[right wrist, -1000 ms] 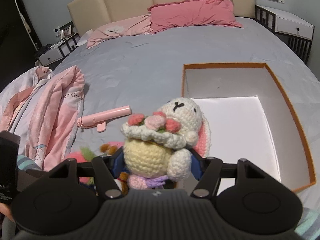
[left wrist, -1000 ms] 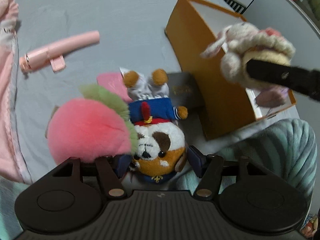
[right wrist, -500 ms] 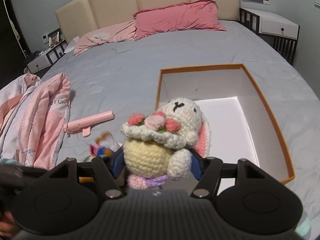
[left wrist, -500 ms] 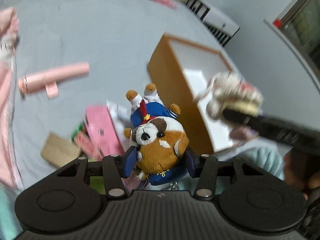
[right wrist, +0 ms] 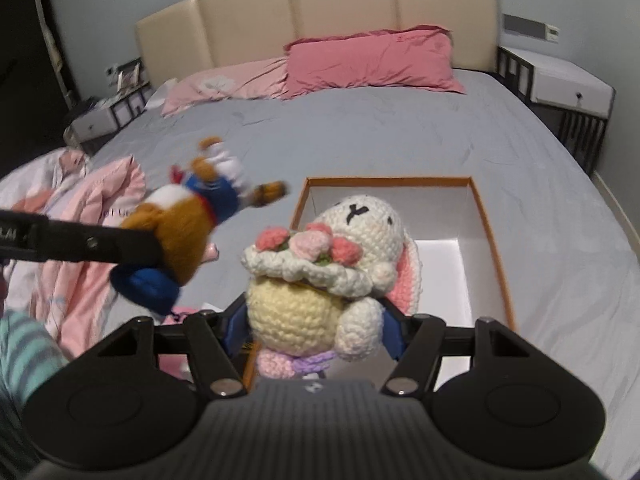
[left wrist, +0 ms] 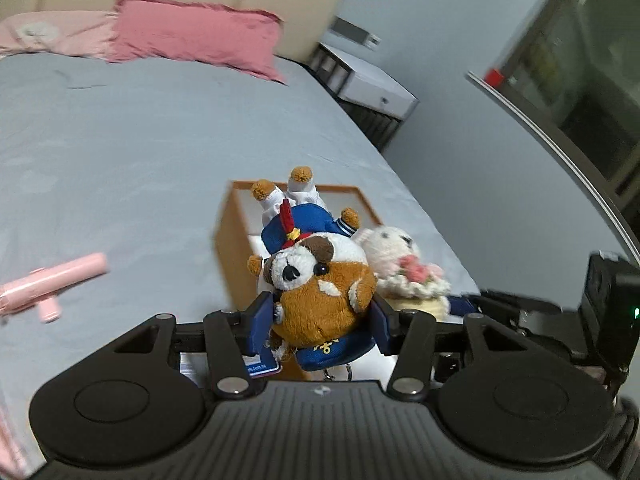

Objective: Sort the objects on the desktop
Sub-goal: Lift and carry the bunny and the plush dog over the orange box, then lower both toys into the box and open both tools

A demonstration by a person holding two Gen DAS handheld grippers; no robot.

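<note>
Plush dog (left wrist: pixel 316 280) lifted off the bed since the earlier frame, now frame centre before the orange box (left wrist: pixel 228 240): brown-white, blue uniform, head clamped by left gripper (left wrist: pixel 320 322). Right gripper (right wrist: pixel 312 328) part-open, gripping crochet bunny (right wrist: pixel 320 276), lower centre.

A second ago the plush dog (left wrist: pixel 320 276) lay on the bed, loose between the left gripper (left wrist: pixel 320 320) fingers (left wrist: pixel 262 322), with a fluffy pink toy just beside them. Now those fingers squeeze the dog and it is up in the air. The pink toy is gone from view. The orange box (left wrist: pixel 230 248) used to sit off to the side of the left fingers; now it is right past them. In the right wrist view the dog has risen up beside the crochet bunny (right wrist: pixel 320 276).
</note>
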